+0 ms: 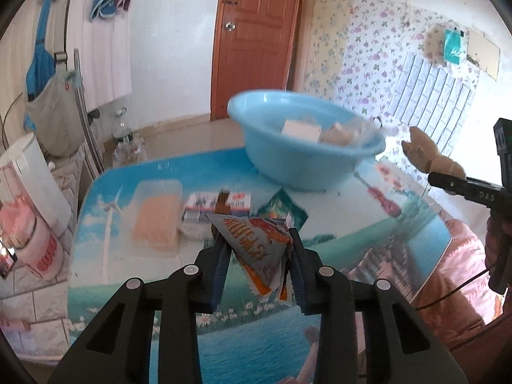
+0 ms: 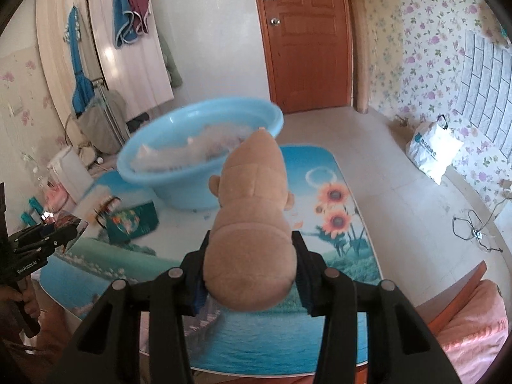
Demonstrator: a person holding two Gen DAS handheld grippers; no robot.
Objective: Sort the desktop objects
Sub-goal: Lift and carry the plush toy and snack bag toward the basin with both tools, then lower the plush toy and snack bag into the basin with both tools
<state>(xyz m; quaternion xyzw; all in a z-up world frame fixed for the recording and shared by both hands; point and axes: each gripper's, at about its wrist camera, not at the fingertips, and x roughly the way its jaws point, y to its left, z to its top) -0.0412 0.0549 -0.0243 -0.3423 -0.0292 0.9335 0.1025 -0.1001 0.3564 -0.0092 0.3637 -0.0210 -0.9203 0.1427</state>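
The crinkled orange-and-white foil snack packet point(image 1: 262, 249) sits low in the middle of the left wrist view, pinched between the two blue pads of the left claw point(image 1: 259, 256), which is clamped together on it. I judge it light and limp: the film buckles where the pads bite, so the hold is on a folded upper corner while the rest hangs loose toward the bottom of the frame. Glossy film is likely slippery, and a grip nearer the sealed seam would be safer than one on the puffed belly.

The tan plush toy animal point(image 2: 252, 224) fills the centre of the right wrist view, its rounded rump squeezed between the pads of the right claw point(image 2: 249, 275), which is clamped on it. It looks soft and light, giving under pressure without harm; the thick body is the sensible place to hold, though the head droops forward.

Beyond both, in the upper middle of each frame, stands the light blue round plastic basin point(image 1: 307, 166), already holding a white block and pale wrapped pieces, blurred. It rests on the desk point(image 1: 96, 204) with the printed landscape cover. Left on the desk are a clear-wrapped pale orange slab point(image 1: 156, 217), a white printed flat box point(image 1: 217, 208) and a green packet point(image 1: 281, 208).
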